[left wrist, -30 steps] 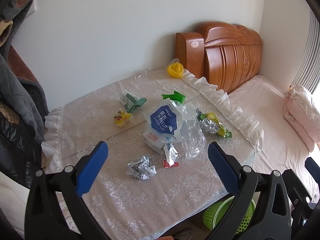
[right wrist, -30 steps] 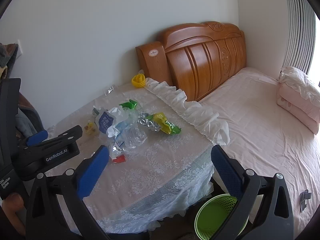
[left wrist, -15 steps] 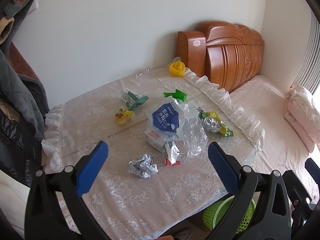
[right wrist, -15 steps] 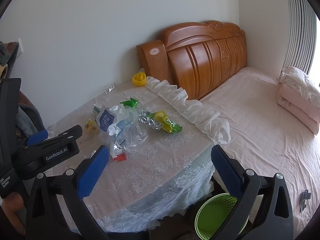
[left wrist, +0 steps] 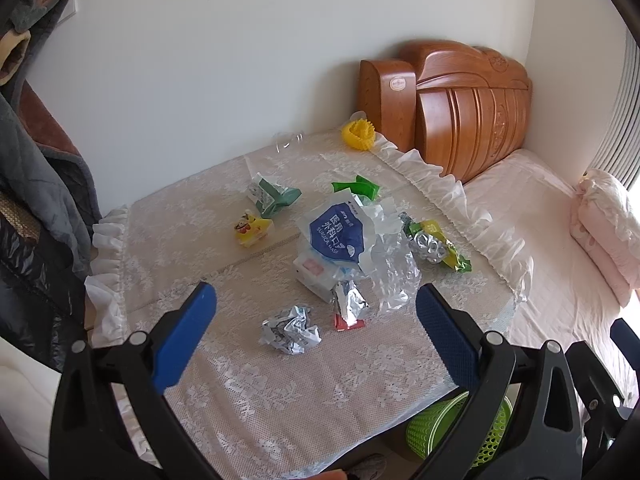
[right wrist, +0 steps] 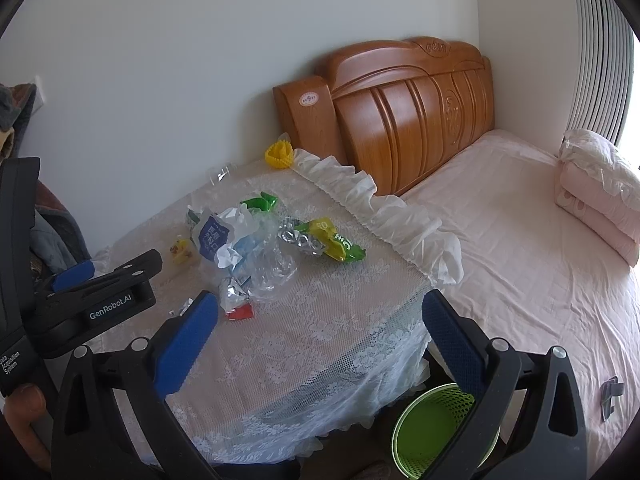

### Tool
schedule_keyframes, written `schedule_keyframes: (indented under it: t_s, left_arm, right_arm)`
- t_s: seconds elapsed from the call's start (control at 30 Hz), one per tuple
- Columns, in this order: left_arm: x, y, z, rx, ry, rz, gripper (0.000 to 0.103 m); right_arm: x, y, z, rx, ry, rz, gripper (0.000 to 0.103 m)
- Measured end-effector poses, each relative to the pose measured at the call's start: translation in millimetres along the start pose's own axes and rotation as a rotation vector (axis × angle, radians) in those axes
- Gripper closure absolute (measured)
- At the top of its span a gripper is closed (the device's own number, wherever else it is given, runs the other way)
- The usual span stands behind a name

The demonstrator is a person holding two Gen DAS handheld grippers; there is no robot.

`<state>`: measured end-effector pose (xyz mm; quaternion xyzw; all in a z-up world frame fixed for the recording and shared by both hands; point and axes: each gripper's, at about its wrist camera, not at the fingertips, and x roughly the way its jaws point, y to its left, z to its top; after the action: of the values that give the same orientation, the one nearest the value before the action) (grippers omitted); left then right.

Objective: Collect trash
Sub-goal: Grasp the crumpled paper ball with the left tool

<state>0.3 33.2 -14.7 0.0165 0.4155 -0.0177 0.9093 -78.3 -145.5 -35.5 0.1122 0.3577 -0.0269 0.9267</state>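
Trash lies scattered on the lace-covered table (left wrist: 280, 392), none of it collected as far as the views show. Nearest the left gripper (left wrist: 316, 328) is a crumpled foil ball (left wrist: 291, 329). Just beyond it lie a small foil packet (left wrist: 349, 305) with a red scrap (left wrist: 349, 323) at its base. Behind these sits a heap: a blue mask bag (left wrist: 336, 236), a white box (left wrist: 316, 276) under it, and clear crinkled plastic (left wrist: 394, 276) to its right. Further right is a yellow-green wrapper (left wrist: 436, 246) with foil showing. Toward the wall lie a green wrapper (left wrist: 355, 188), a green-white carton (left wrist: 270, 196), a small yellow packet (left wrist: 251, 229) and a clear plastic scrap (left wrist: 288, 141). A yellow spiky ring (left wrist: 358, 133) sits at the far corner; whether it counts as trash cannot be told.

The bin (right wrist: 434, 424), green mesh, stands on the floor beside the table's near corner, between table and bed (right wrist: 520, 248). The part of its inside that shows looks empty.

Left gripper: jaws spread wide, holding nothing, hovering above the table's near edge and pointed at the foil ball. Right gripper (right wrist: 320, 328): likewise released and empty, hanging over the near corner, above the bin.

Assessment: the task stands at its start. All pieces remain on the table; each must be picked and dropped in the bin. The foil ball is the likeliest first pick.
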Motion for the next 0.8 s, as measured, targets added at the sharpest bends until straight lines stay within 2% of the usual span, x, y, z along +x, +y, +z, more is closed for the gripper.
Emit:
schedule_keyframes:
  t_s: [0.23, 0.43, 0.53, 0.8]
  left_arm:
    - [6.2, 3.6, -0.4, 0.001, 0.013, 0.000, 0.007]
    - [21.5, 31.7, -13.1, -0.009, 0.034, -0.074, 0.007]
    - [30.4, 45.1, -26.0, -0.005, 0.047, -0.064, 0.007]
    - [62.0, 71.5, -65.6, 0.025, 0.145, -0.055, 0.007]
  right_arm:
    - [5.4, 0.9, -1.9, 0.003, 0.011, -0.002, 0.002]
    - [18.8, -1.6, -11.2, -0.013, 0.004, -0.053, 0.002]
    - [35.0, -6.3, -24.3, -0.010, 0.027, -0.049, 0.002]
    - [80.2, -20.2, -69.3, 0.014, 0.228, 0.024, 0.002]
